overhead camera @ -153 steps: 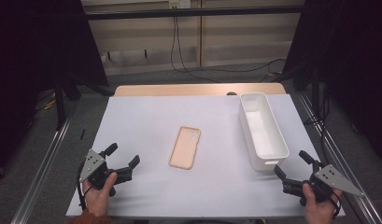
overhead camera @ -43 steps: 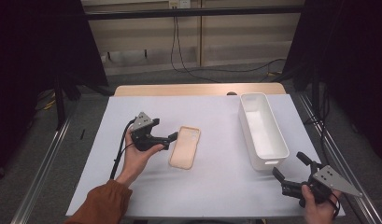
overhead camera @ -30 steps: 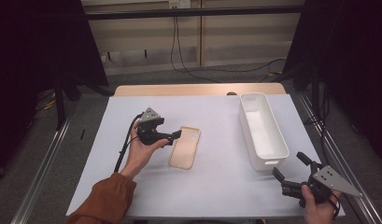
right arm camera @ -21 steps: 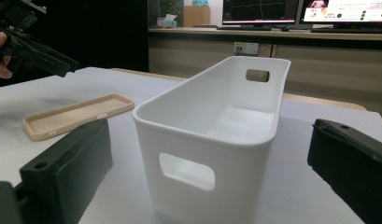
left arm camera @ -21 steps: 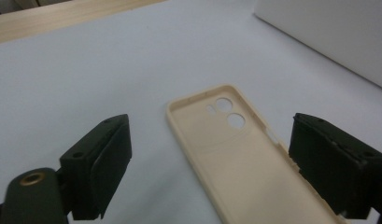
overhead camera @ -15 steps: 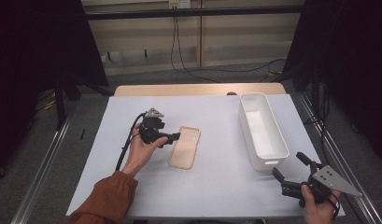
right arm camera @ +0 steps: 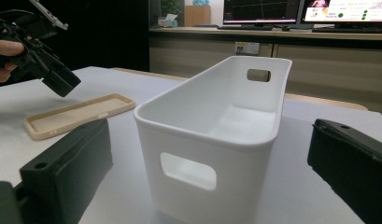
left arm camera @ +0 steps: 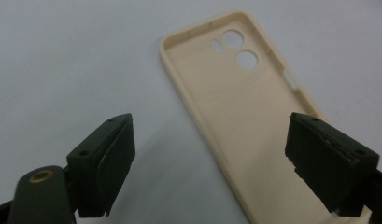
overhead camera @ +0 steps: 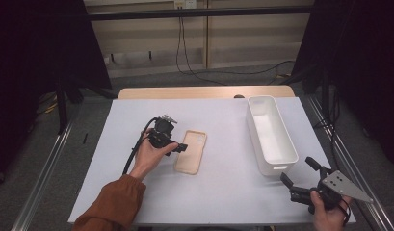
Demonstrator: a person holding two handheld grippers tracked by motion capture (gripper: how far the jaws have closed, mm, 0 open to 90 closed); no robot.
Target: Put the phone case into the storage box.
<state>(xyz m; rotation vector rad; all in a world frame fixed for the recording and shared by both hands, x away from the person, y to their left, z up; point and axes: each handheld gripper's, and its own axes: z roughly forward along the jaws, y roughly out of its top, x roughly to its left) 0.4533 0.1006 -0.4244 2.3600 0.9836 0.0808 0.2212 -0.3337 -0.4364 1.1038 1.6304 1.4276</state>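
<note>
We note a matte beige phone case (left arm camera: 254, 135), hollow side up; left gripper (left arm camera: 226, 158) spread above it, right gripper (overhead camera: 305, 179) spread.

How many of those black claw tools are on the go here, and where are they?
2. The left claw is open, poised at the left edge of the beige phone case mid-table. The right claw is open near the table's front right corner, facing the white bin.

phone case (overhead camera: 190, 152): beige, plain
bin (overhead camera: 271, 134): white
table cover (overhead camera: 223, 192): pale grey-white
gripper jaws: black
sleeve (overhead camera: 110, 208): rust orange, perhaps brown
</note>
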